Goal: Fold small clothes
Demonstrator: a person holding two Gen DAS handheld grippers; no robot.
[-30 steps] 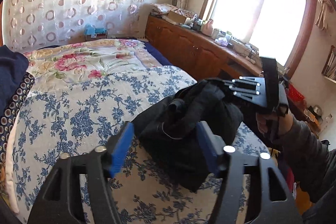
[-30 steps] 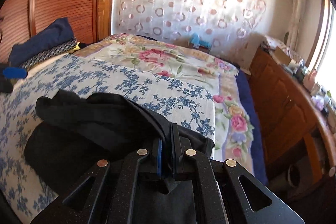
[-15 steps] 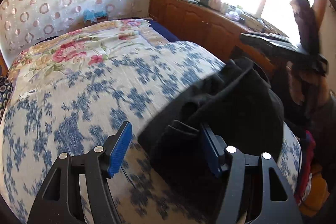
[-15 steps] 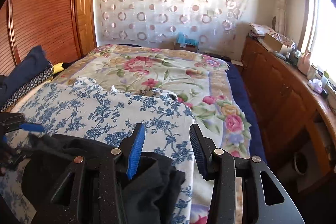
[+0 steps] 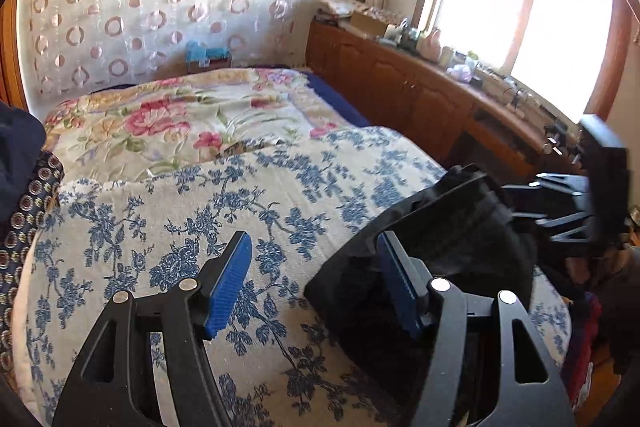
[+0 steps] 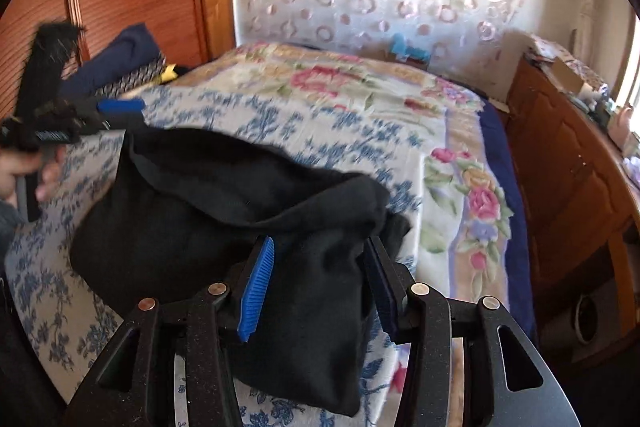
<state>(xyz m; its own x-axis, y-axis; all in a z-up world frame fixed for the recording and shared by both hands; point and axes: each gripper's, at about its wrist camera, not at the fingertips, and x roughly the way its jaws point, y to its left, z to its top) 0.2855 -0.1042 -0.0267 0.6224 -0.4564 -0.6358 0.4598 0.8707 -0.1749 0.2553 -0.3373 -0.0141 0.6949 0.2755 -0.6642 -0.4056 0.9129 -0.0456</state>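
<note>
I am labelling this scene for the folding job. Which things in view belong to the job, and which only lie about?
For the job: black garment; left gripper; right gripper; blue-flowered cover under it.

Lying about: navy folded cloth; turquoise item; clutter on wooden cabinet.

Black garment (image 6: 224, 195) bunched on blue-flowered bedspread (image 6: 304, 123), right gripper (image 6: 320, 283) fingers (image 6: 258, 283) parted around it
</note>
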